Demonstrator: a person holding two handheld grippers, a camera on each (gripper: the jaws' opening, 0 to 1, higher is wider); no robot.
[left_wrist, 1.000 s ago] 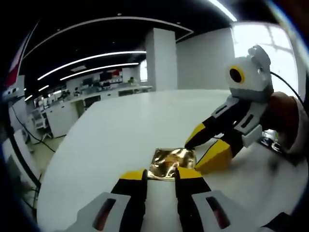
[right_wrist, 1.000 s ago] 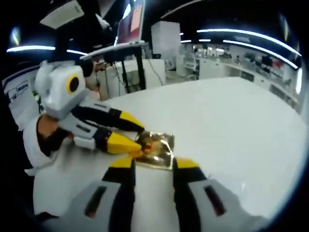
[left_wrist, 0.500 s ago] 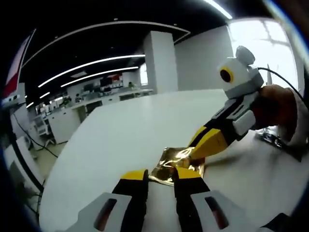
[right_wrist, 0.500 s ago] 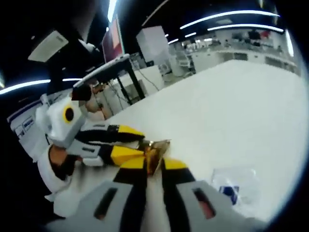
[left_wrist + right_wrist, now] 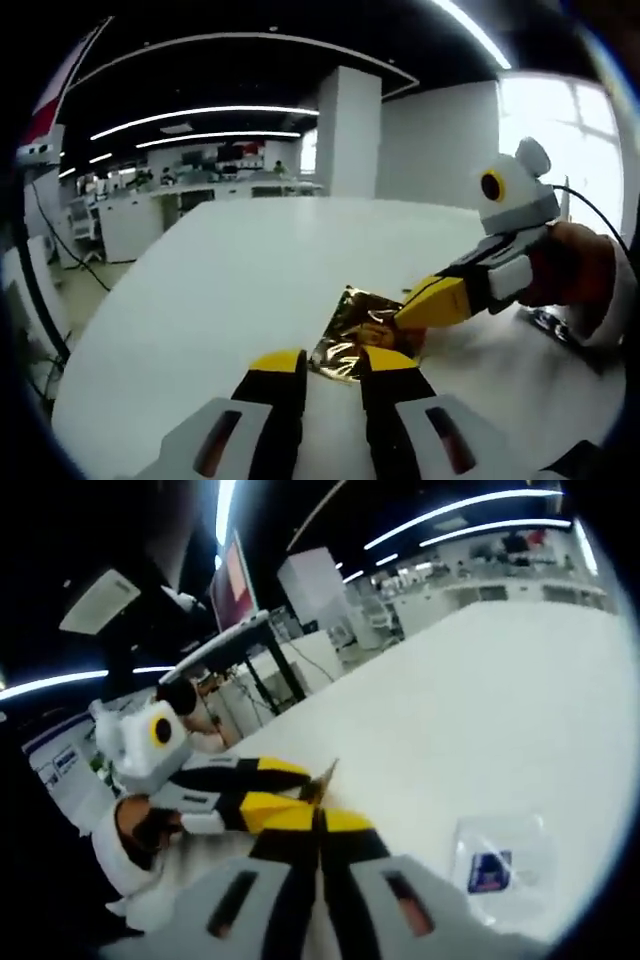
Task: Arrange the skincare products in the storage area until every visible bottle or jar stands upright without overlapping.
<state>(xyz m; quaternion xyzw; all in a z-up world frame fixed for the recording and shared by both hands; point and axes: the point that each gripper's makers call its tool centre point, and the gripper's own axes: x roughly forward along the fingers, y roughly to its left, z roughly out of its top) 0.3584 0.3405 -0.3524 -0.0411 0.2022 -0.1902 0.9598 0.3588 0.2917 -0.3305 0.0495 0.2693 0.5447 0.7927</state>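
On white table [image 5: 200, 290], gold sachet [image 5: 352, 345] between parted left tongs [image 5: 333, 363], right tongs [image 5: 318, 825] pinching it.

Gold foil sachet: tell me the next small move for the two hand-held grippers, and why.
Probably lift the gold foil sachet slightly off the white table with the right hand-held gripper, whose jaws look shut on its edge. The left hand-held gripper is open at its near edge, and the sachet lies flat, not upright.
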